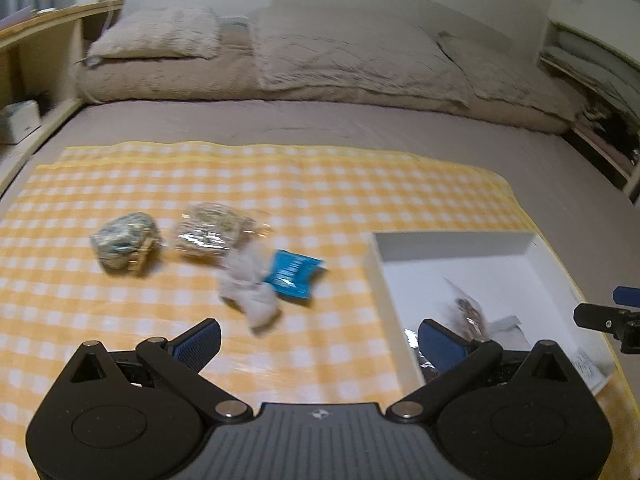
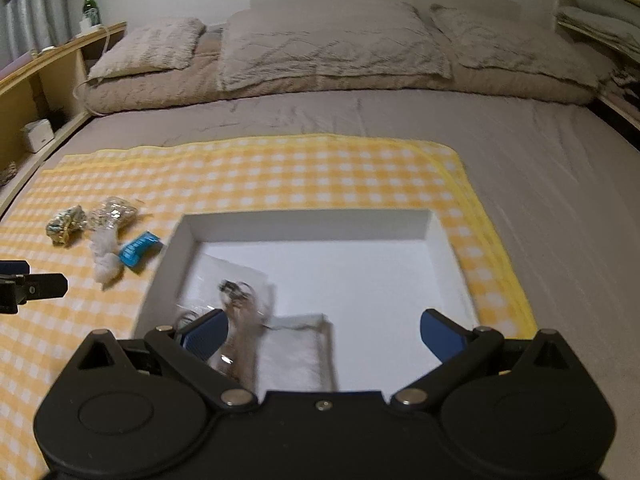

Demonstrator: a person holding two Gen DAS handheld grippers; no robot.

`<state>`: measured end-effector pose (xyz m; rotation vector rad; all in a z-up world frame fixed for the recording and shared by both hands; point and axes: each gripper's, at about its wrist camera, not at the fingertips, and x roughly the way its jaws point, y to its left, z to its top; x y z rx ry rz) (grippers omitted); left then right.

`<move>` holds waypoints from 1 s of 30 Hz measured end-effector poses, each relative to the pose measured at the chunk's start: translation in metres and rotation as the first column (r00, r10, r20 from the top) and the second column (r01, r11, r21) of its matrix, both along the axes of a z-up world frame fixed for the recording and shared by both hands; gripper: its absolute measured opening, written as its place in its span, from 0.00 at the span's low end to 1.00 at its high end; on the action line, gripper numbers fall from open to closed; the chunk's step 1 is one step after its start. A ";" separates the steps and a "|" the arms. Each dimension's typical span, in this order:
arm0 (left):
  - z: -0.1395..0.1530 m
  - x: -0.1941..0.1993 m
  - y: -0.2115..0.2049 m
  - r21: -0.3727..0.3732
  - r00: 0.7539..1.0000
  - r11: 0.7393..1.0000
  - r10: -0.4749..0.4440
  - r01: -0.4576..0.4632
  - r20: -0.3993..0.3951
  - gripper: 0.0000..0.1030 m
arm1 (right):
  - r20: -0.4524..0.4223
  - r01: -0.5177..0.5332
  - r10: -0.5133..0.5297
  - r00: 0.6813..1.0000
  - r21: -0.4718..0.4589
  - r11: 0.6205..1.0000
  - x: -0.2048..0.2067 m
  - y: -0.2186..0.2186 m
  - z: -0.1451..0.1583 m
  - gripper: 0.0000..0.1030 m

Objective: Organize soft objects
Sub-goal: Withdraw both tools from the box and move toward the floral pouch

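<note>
Yellow-and-white checked cloth (image 1: pixel 280 184) covered the near part of the bed (image 2: pixel 540 152), and on it sat a shallow white box (image 2: pixel 436 220). Inside the box lay a clear plastic bag (image 2: pixel 240 292) with something dark in it, blurred, beside a white folded item (image 2: pixel 296 352). To the box's left, on the cloth, lay four soft things close together: a greenish wrapped bundle (image 1: pixel 122 240), a crinkly clear packet (image 1: pixel 212 230), a white crumpled wad (image 1: pixel 250 284) and a blue packet (image 1: pixel 294 274) touching the wad. The left gripper (image 1: pixel 320 340) hung over the cloth with jaws wide apart, empty. The right gripper (image 2: pixel 324 334) hung over the box, also wide apart, gripping nothing.
</note>
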<state>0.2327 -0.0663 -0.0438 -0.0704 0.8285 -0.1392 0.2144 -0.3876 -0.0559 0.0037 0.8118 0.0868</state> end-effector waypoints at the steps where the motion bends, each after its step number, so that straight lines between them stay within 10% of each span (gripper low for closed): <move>1: 0.001 0.000 0.006 -0.004 1.000 1.000 0.010 -0.010 0.002 1.00 | 0.006 -0.010 0.010 1.000 -0.001 1.000 0.002 0.007 0.002 1.00; 30: 0.023 0.022 0.139 0.048 0.959 0.962 0.264 -0.270 0.102 1.00 | 0.140 -0.245 0.233 0.962 0.074 0.967 0.041 0.184 0.020 1.00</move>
